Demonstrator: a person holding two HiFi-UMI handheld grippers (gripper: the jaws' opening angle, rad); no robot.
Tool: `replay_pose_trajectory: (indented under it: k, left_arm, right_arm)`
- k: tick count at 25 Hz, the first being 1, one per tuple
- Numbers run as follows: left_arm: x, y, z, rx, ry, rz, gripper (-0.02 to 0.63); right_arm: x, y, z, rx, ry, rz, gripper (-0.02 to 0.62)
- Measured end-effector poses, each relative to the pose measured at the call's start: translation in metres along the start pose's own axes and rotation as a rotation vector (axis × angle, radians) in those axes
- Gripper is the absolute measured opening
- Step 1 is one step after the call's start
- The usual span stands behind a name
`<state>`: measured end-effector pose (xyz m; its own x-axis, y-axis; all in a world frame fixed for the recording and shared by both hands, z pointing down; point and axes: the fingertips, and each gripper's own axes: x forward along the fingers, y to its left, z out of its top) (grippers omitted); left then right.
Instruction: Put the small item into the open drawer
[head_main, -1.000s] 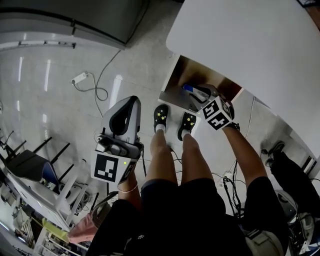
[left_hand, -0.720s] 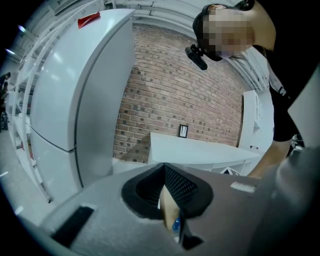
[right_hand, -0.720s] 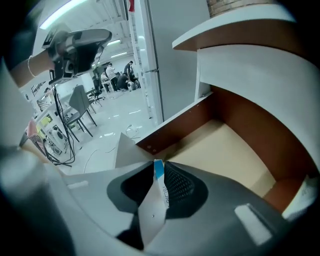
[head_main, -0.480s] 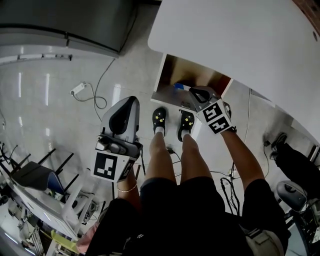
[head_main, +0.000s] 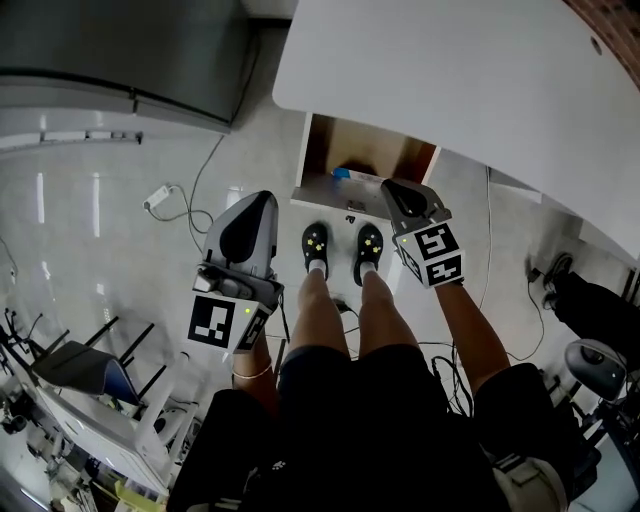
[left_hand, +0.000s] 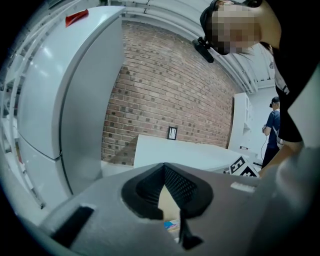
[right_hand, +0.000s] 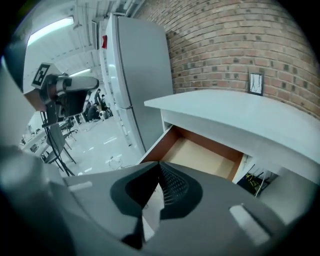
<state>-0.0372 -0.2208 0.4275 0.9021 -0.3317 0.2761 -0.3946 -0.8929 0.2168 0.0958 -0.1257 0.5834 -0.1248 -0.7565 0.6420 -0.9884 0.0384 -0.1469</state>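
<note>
A small blue item (head_main: 342, 173) lies inside the open wooden drawer (head_main: 318, 150) under the white table (head_main: 450, 70). My right gripper (head_main: 388, 185) hovers just in front of the drawer's front edge, above the item. It is shut with nothing between its pads. In the right gripper view the shut right gripper (right_hand: 160, 164) points at the drawer (right_hand: 200, 155). My left gripper (head_main: 262, 197) hangs over the floor to the drawer's left, shut and empty. In the left gripper view the blue item (left_hand: 171, 225) shows through the hollow behind the closed tips of the left gripper (left_hand: 163, 166).
A grey refrigerator (head_main: 120, 50) stands left of the table. A power strip with its cable (head_main: 160, 198) lies on the floor near it. The person's feet in black shoes (head_main: 340, 245) stand right before the drawer. Chairs (head_main: 70, 360) crowd the lower left.
The right gripper has come up and back out of the drawer with its jaws shut, and the blue item stays in the drawer. The left gripper has risen slightly.
</note>
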Motion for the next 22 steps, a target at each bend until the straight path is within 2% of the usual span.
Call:
replay_pose_trajectory:
  k: [11,22]
  left_arm:
    - [-0.008,-0.032,0.037,0.027,-0.015,-0.043,-0.005]
    - [-0.024,-0.056,0.081,0.072,-0.053,-0.074,-0.005]
  right_arm:
    - [-0.075,-0.009,0.049,0.171,-0.159,-0.107,0.012]
    - [-0.137,0.000,0.098,0.223,-0.286,-0.146,0.011]
